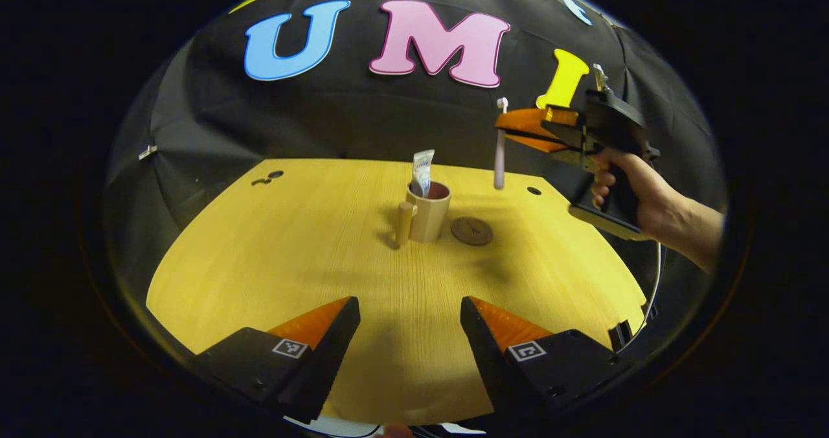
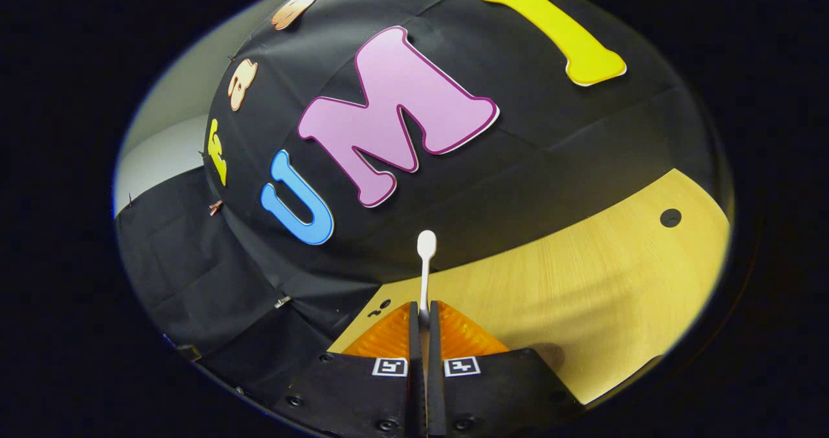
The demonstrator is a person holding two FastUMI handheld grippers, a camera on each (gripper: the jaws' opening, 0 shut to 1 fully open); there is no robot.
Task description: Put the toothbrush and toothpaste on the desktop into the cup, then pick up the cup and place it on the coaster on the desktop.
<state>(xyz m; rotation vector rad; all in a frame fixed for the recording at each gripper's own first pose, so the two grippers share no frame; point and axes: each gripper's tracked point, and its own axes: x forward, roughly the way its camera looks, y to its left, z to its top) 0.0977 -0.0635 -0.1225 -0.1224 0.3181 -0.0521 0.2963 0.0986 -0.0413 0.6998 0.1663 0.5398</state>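
Wide-jawed, the left gripper [image 1: 409,324] waits near the cup [image 1: 429,212] holding the toothpaste [image 1: 422,171], while the right gripper [image 1: 518,129], clamping the toothbrush [image 1: 500,145] above-right of the cup, should lower it vertically inside.

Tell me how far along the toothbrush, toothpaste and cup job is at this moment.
Done: the toothpaste already stands in the cup. In hand: the right gripper is shut on the toothbrush, held upright in the air to the right of the cup, above the desktop. Left: drop the brush in, then move the cup onto the coaster beside it. The left gripper is open.
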